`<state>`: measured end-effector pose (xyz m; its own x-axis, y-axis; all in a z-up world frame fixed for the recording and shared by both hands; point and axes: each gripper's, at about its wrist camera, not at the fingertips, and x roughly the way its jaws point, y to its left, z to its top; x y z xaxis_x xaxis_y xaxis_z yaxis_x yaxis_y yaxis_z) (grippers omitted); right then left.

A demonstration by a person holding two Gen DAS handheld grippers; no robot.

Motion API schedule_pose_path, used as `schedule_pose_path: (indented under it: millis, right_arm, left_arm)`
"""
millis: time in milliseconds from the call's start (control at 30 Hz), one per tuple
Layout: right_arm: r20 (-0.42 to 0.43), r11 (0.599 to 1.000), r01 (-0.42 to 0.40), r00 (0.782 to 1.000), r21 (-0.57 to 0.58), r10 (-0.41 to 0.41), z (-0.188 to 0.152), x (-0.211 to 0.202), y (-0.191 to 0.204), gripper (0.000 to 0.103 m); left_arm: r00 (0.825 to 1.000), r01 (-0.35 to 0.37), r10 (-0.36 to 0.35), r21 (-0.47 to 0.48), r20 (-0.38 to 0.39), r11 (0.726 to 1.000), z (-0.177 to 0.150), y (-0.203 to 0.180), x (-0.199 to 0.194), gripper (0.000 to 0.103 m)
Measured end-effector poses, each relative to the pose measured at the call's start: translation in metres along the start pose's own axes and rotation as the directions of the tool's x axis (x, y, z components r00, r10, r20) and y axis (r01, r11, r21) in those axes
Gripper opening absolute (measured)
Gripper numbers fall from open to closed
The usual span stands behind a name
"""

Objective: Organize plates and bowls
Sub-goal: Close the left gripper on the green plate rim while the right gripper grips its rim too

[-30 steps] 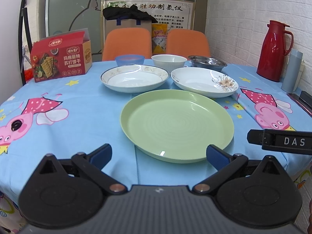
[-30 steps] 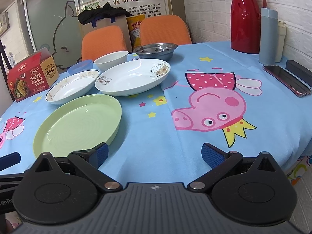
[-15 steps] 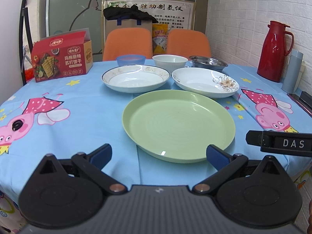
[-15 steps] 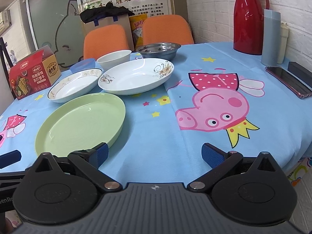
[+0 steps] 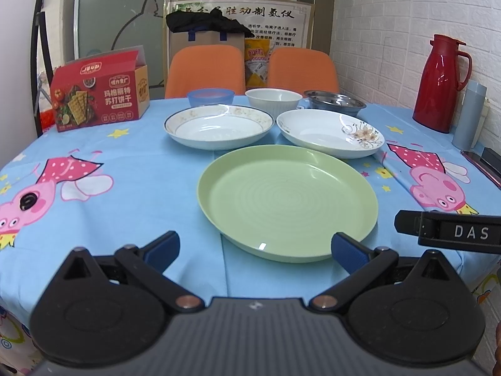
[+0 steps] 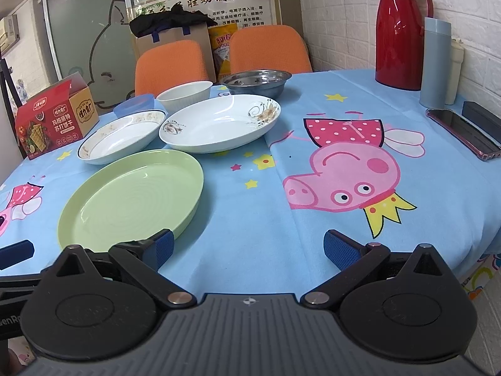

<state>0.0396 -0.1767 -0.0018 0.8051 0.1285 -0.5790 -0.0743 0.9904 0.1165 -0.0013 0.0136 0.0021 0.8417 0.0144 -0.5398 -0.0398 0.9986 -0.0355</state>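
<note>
A large green plate [image 5: 288, 200] [image 6: 131, 200] lies nearest on the blue tablecloth. Behind it sit a gold-rimmed white plate [image 5: 219, 127] [image 6: 122, 136] and a flower-patterned white plate [image 5: 330, 133] [image 6: 219, 123]. Farther back stand a blue bowl [image 5: 210, 97] [image 6: 134, 105], a white bowl [image 5: 273, 98] [image 6: 184, 94] and a steel bowl [image 5: 334, 101] [image 6: 255, 81]. My left gripper [image 5: 255, 247] is open at the green plate's near rim, holding nothing. My right gripper [image 6: 247, 247] is open over bare cloth, its left finger beside the green plate's right edge.
A red cracker box [image 5: 100, 98] stands at the back left. A red thermos [image 6: 400, 31], a grey-blue flask [image 6: 435, 62] and a phone [image 6: 460, 133] line the right side by the brick wall. Two orange chairs [image 5: 206, 70] stand behind the table. The table edge is just below both grippers.
Both grippers have drifted slightly, so the plates shift a little rightward in each view. Nothing on the table has moved and both grippers remain open.
</note>
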Motion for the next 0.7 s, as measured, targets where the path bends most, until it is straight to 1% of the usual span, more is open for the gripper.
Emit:
schedule_pose_path:
  millis: [167,267,400,500,600,700]
  right_arm:
    - [0.021,1.0,-0.015,1.0,0.01,0.015,0.007,-0.002,0.001,0.103]
    - [0.026,1.0,-0.027,0.999,-0.003,0.027,0.014,0.0,0.004,0.103]
    - [0.01,0.998,-0.032,0.999,-0.046,0.032,0.022,0.009,0.013,0.103]
    - [-0.016,0.996,-0.055,0.998,-0.071,0.054,0.026,0.021,0.019,0.103]
    - [-0.048,0.991,-0.098,0.994,-0.091,0.094,0.029,0.036,0.026,0.103]
    - [-0.07,0.988,-0.114,0.992,-0.109,0.107,0.031,0.051,0.034,0.103]
  left_arm:
    - [1.0,0.001,-0.001,0.005,0.003,1.0,0.009,0.002,-0.002,0.103]
    - [1.0,-0.008,0.008,-0.002,0.007,1.0,0.018,0.005,-0.001,0.103]
    - [1.0,-0.014,0.014,-0.014,-0.006,1.0,0.03,0.013,0.004,0.103]
    - [0.999,-0.025,0.025,-0.031,-0.022,0.999,0.038,0.027,0.012,0.103]
    - [0.998,0.006,-0.011,-0.077,-0.062,0.997,0.044,0.044,0.026,0.103]
    - [0.991,0.051,-0.068,-0.144,-0.115,0.988,0.047,0.057,0.045,0.103]
